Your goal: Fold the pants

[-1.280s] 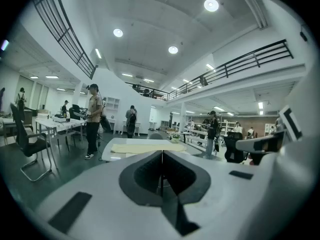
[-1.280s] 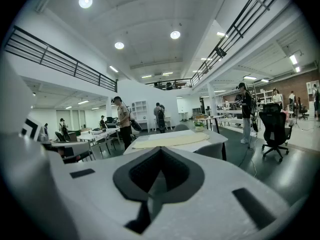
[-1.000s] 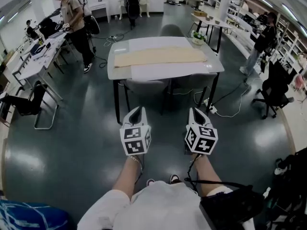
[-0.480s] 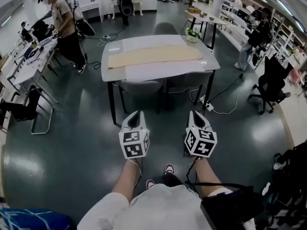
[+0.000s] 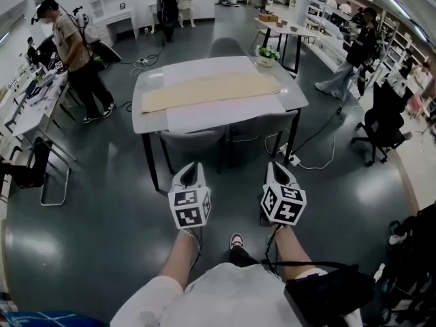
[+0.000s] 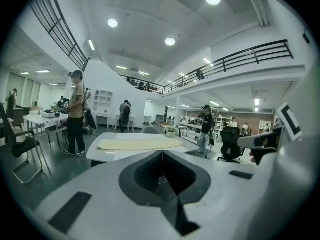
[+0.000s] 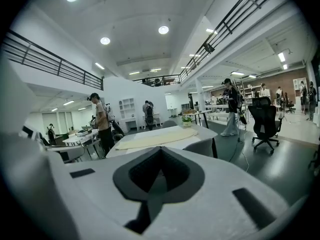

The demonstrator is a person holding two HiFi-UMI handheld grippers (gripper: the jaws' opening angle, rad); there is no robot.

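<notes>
Both grippers clenched and empty, facing the table ahead.
The left gripper (image 5: 193, 166) and right gripper (image 5: 276, 165) are gripping nothing, jaws pressed together. The person's forearms are holding them side by side, tilting slightly downward. Well ahead of both, the beige pants (image 5: 211, 89) are lying flat on the table (image 5: 294, 103).

Large open-plan laboratory hall. Indicators: polished dark floor (image 5: 102, 203); central white tabletop (image 5: 294, 99); work desks (image 5: 24, 104) along the left; shelving racks (image 5: 402, 50) along the right; wheeled office chair (image 5: 381, 121); loose floor cables (image 5: 320, 162); railed mezzanine (image 6: 255, 54); recessed ceiling lights (image 6: 170, 41); a person (image 5: 71, 53) standing at a desk.
</notes>
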